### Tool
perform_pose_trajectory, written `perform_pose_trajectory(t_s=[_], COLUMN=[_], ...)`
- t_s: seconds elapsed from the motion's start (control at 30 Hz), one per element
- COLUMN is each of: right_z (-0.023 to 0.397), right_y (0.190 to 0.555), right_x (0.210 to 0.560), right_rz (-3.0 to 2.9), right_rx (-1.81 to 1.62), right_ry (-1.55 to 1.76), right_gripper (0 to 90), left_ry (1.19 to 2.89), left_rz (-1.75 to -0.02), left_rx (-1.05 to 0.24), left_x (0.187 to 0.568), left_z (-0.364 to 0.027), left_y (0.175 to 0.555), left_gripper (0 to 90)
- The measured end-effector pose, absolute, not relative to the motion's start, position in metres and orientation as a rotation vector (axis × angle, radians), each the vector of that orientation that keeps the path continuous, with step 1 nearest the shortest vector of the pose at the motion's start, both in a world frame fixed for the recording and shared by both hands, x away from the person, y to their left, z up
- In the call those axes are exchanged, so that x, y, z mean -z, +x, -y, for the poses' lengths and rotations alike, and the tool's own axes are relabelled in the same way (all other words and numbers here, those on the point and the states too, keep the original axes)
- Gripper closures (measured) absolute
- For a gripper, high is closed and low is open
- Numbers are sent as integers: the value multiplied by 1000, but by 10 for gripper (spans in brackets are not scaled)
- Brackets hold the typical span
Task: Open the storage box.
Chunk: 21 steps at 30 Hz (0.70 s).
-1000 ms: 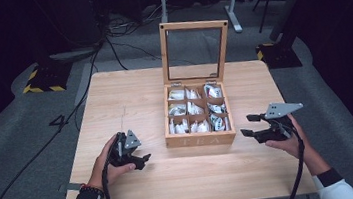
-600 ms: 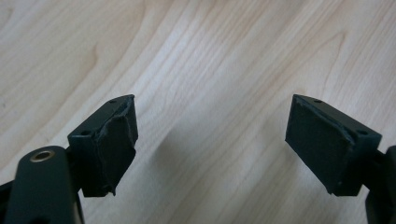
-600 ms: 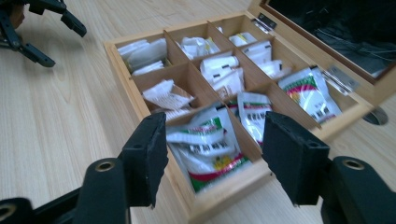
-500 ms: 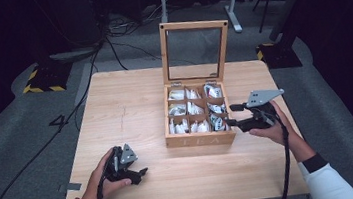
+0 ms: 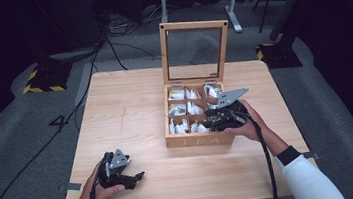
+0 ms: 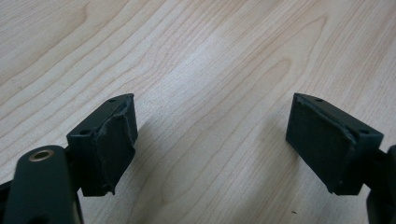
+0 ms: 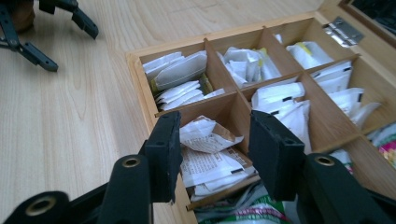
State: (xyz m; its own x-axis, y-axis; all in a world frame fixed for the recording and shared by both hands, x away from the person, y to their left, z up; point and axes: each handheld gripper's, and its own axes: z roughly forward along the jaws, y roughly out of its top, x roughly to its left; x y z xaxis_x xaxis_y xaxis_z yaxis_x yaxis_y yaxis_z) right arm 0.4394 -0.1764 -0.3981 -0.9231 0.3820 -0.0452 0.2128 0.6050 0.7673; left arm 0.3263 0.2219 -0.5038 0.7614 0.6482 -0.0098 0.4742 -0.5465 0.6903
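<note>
Your tabletop (image 5: 135, 109) is pale wood with fine darker grain lines. The box (image 5: 196, 140) at 3 o'clock of its centre is honey-coloured wood, its lid frame (image 5: 192, 24) the same tone. The sachets (image 7: 180, 70) inside are white, some with black bars or fine black print; one packet (image 7: 385, 140) at 3 o'clock shows green and pink. Your left gripper (image 6: 210, 140) and right gripper (image 7: 217, 140) are matt black, with brass-coloured pivot rings.
</note>
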Motion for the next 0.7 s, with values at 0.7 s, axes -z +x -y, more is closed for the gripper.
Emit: perform_pose_trajectory(t_s=[0.7], right_z=[136], right_y=[468], right_x=[429], right_rz=[-2784], right_rx=[-977], right_ry=[477], right_gripper=[615], left_ry=[2254], left_rz=[-833], left_rx=[-321], left_x=[504], left_z=[-222], left_y=[326], left_gripper=[169])
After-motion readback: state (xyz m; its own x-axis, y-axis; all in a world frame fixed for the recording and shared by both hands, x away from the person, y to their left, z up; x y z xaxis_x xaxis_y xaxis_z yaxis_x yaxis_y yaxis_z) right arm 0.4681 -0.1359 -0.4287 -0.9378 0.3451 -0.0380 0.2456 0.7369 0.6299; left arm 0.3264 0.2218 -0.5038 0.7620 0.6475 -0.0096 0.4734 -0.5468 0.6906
